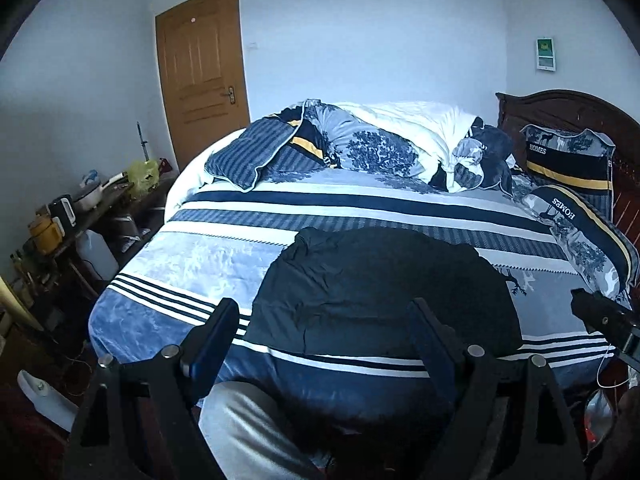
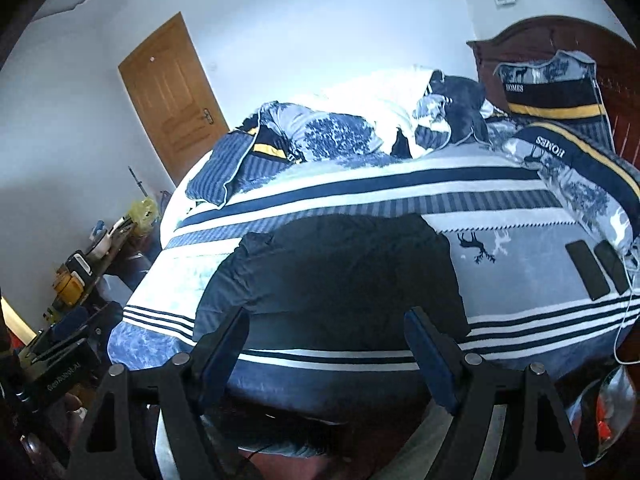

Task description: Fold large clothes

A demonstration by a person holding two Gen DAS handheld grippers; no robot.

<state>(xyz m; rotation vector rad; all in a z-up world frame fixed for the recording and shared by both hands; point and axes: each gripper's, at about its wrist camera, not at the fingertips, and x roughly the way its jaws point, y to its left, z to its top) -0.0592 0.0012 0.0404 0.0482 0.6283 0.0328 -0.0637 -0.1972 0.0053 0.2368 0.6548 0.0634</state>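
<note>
Lying flat on the striped bed: a dark garment. Hanging above it, wide open and holding nothing: left gripper, right gripper.

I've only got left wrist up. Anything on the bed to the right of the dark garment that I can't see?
Observer: Yes. The right wrist view shows two flat black slabs on the bedspread, right of the dark garment, near the pillows. I can't tell what they are.
Operator: Touching the garment?
Observer: No, they lie apart, with the printed deer between them and it.
Operator: Right gripper holding anything?
Observer: No. The right gripper is open and empty, above the garment's near edge.
</note>
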